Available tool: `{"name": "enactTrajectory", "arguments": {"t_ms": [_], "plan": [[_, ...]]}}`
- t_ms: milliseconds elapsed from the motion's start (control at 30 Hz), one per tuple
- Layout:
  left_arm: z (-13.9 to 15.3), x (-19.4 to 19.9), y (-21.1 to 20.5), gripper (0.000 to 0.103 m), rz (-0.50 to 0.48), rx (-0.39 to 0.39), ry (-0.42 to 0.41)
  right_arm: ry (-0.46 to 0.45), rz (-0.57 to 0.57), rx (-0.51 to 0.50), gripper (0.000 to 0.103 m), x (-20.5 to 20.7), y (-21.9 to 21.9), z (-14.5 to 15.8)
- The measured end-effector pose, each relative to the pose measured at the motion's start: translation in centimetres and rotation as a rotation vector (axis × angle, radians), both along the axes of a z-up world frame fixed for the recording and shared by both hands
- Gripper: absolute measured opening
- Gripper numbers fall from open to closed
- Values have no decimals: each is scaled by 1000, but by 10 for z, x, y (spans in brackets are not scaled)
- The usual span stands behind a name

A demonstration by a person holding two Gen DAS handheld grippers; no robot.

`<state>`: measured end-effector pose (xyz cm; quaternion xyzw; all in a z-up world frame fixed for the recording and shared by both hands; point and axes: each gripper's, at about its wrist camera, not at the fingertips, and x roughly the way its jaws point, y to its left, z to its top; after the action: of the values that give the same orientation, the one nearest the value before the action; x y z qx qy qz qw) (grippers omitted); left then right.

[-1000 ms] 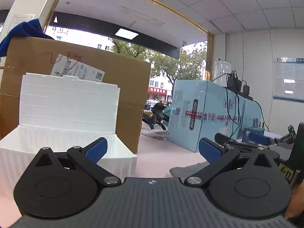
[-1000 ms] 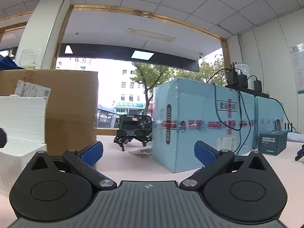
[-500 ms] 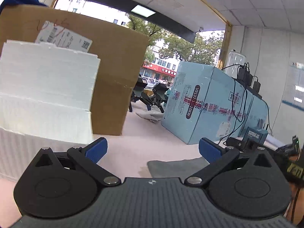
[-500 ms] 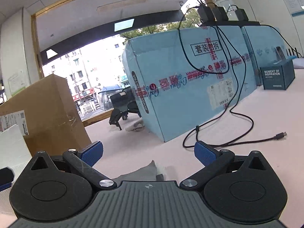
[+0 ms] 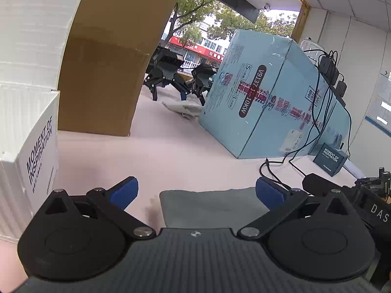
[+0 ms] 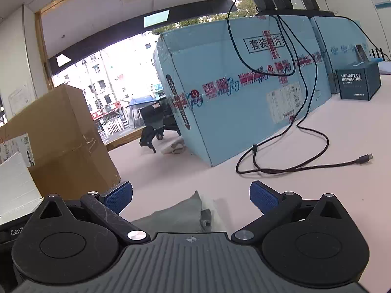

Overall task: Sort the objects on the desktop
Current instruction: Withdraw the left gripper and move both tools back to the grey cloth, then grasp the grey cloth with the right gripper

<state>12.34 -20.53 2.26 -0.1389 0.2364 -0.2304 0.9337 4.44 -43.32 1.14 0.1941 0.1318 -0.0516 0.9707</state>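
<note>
A flat grey cloth lies on the pale pink desk just below my left gripper, which is open with nothing between its blue pads. From the right wrist the same grey cloth appears folded, with a clear plastic bit at its right edge, and my right gripper stands open above it. A black USB cable trails across the desk to the right. The right gripper's black body shows at the right edge of the left wrist view.
A white foam box marked MOMENT OF INSPIRATION stands close on the left. Behind it is a brown cardboard box. A large light-blue carton fills the back right, with a small dark teal box beside it. Black legged robots stand far back.
Both grippers have tilted down from the ceiling and window toward the desk, bringing the grey cloth and the cable into view. The jaws stay open.
</note>
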Motion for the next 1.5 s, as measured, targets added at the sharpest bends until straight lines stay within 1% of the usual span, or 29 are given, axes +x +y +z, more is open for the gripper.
{"name": "enactTrajectory", "arguments": {"t_ms": [133,267,433,533,567,667,700,767,833,867,933,967,1000,1033,1067,1133,1267,1333,1367,1400,1433,1467,1500], "plan": [[-7,7,2,103,7,-11,55,22,-1,3,103,3,0,-4],[-9,9,5,103,28,-24,67,30,15,70,103,3,-5,-8],[-9,8,5,103,34,-20,61,-5,101,252,103,0,-21,-12],[-9,9,4,103,40,-15,58,37,125,328,103,3,-27,-15],[-9,9,5,103,44,-15,59,51,133,370,102,4,-30,-17],[-9,10,6,103,51,-23,67,66,173,480,99,7,-38,-23],[-9,11,6,103,52,-25,72,69,179,492,96,7,-38,-23],[-10,11,7,103,56,-25,76,102,167,447,90,9,-34,-22],[-10,12,7,103,59,-25,79,152,159,389,74,13,-28,-23],[-10,12,8,103,60,-26,81,177,159,370,70,15,-26,-24],[-10,13,8,103,63,-29,85,207,146,320,52,17,-22,-25],[-10,13,8,103,64,-30,87,219,137,289,48,18,-20,-25],[-11,13,8,103,65,-31,89,228,127,262,36,19,-18,-26],[-11,13,9,103,66,-34,91,237,117,238,21,19,-17,-27],[-11,14,9,103,66,-37,92,247,108,213,17,19,-15,-27],[-11,14,10,103,65,-44,97,245,107,199,12,19,-14,-29],[-11,15,13,103,53,-80,113,248,111,178,12,19,-12,-31],[-11,16,16,100,52,-105,124,249,111,175,12,19,-12,-31],[-11,17,17,96,50,-111,131,249,111,175,12,19,-13,-31],[-12,18,17,89,42,-117,143,250,111,175,12,20,-13,-31],[-12,19,17,85,33,-122,154,250,111,175,12,20,-13,-31],[-13,20,17,78,24,-126,165,251,111,175,12,20,-13,-30],[-14,21,17,73,14,-125,175,251,111,174,12,20,-13,-30]]}}
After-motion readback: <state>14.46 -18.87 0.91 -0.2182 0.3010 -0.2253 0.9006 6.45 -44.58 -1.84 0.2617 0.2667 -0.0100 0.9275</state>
